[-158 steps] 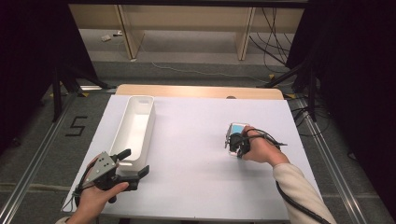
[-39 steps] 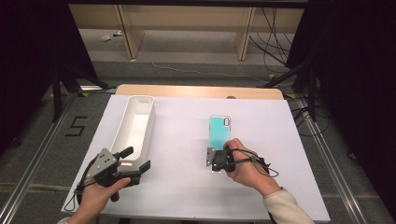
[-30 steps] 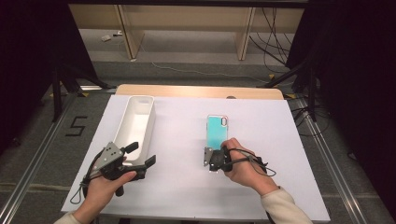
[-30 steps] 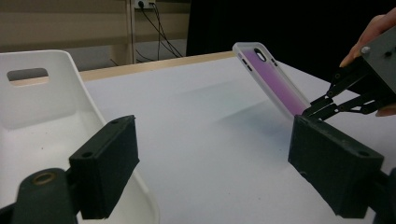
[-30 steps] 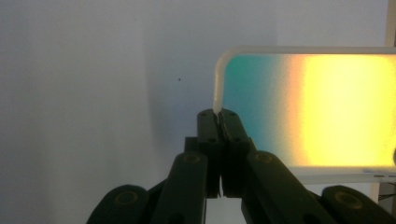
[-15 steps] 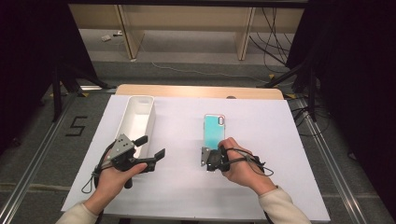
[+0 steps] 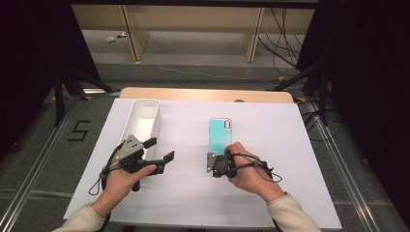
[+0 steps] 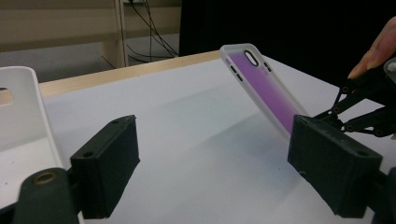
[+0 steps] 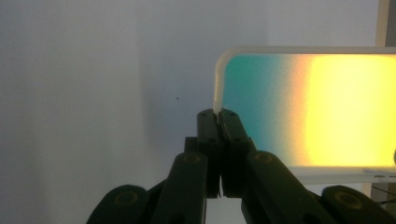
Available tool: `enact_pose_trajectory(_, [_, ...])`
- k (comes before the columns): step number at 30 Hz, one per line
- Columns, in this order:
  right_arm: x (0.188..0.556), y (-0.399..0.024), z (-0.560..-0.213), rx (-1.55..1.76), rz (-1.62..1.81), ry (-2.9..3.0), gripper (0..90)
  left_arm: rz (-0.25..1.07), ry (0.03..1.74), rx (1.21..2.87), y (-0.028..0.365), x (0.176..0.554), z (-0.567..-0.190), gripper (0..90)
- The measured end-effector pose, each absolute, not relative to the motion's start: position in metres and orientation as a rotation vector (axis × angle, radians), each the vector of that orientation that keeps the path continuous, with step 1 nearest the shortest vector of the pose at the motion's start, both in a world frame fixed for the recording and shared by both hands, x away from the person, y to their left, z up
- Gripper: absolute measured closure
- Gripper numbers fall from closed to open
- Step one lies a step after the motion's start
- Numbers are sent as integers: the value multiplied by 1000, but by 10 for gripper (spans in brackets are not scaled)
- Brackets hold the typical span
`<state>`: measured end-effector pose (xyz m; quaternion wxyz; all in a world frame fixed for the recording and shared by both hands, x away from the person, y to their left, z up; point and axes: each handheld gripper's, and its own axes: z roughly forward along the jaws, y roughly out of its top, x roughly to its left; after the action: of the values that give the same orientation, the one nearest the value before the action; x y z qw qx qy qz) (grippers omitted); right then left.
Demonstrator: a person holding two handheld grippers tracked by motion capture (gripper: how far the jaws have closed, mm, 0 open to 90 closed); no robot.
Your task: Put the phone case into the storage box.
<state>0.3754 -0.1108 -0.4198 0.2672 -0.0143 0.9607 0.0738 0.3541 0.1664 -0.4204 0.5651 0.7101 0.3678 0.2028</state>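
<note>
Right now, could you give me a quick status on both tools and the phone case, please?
Right tool shut on phone case, near edge pinched, far end tilted up. Left tool open, empty, beside white tray. Nothing between tools.

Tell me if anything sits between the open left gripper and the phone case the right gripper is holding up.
Nothing visible does. The left gripper points across bare white table toward the phone case, which the right gripper pinches by its near edge, tilted up. The white tray lies off to the side, clear of that path.
</note>
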Motion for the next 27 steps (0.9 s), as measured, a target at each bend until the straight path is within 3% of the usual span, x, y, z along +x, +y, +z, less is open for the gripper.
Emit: enact_pose_trajectory(27, [373, -103, -419, -66, 202, 2591, 894, 464, 846, 1707, 142, 376, -413, 151])
